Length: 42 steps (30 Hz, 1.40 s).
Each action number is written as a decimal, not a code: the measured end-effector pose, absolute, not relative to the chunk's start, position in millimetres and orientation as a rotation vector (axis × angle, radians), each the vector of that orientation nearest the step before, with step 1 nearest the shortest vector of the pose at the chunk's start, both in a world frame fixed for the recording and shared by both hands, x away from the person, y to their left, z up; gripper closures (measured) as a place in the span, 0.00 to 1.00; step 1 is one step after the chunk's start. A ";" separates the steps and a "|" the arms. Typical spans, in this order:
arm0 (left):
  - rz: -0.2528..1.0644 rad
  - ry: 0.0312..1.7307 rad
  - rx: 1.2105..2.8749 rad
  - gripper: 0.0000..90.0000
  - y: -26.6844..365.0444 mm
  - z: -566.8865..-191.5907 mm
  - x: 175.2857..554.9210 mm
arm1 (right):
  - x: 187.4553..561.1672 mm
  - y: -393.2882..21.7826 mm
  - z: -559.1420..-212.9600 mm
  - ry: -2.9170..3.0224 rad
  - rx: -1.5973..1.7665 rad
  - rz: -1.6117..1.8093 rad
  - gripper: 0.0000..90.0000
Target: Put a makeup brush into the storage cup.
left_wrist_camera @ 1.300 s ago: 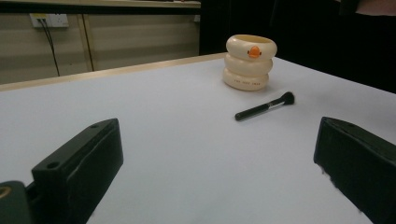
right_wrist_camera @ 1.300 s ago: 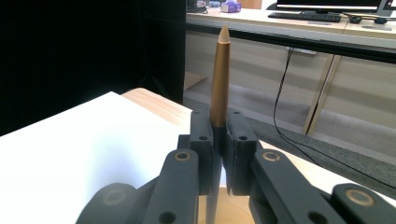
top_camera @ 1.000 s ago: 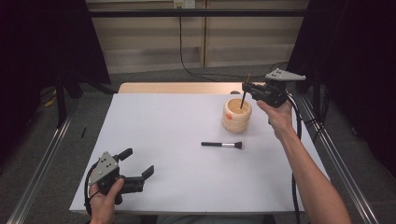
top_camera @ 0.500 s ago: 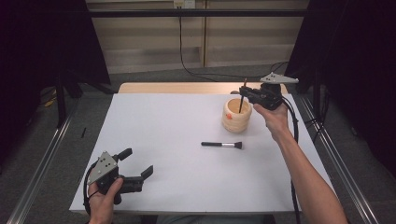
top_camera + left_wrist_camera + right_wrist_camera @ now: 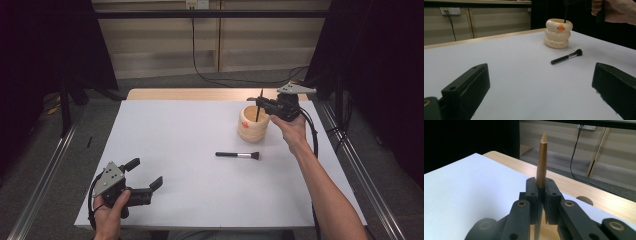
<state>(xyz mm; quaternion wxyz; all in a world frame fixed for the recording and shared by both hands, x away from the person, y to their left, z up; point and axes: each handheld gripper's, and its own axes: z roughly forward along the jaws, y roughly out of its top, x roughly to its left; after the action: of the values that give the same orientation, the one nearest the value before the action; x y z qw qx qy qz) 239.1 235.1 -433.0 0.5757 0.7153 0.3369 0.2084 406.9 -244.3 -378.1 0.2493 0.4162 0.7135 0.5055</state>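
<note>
right gripper [image 5: 260,101]: clamps brush [image 5: 541,160] over holder [image 5: 252,124] | left gripper [image 5: 145,175]: jaws apart

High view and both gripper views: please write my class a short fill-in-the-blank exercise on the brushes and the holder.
1. The right claw is shut on a thin ____ -coloured brush handle.
2. The held brush hangs over the cream holder, which bears a small ____ mark.
3. The second brush lies ____ on the white table.
4. The left claw stands ____.

Missing words: gold; orange; flat; open
</note>
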 end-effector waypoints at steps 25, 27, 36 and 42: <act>0.507 0.795 1.681 0.02 237.8 -434.0 240.7 | 407.6 -247.9 -398.2 1.949 1.190 1.379 0.92; 0.507 0.797 1.679 0.02 237.7 -434.1 240.6 | 407.9 -248.3 -398.4 1.946 1.193 1.384 0.92; 0.509 0.799 1.690 0.02 238.2 -435.1 241.6 | 408.6 -247.1 -401.9 1.950 1.202 1.393 0.89; 0.510 0.797 1.693 0.02 238.0 -435.3 241.7 | 408.0 -248.4 -400.5 1.943 1.196 1.403 0.64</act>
<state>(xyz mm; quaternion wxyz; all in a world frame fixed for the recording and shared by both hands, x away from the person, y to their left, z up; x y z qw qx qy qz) 241.7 238.0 -435.3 0.5654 0.7198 0.3391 0.2171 408.0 -248.4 -400.5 0.2294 0.4347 0.7062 0.5096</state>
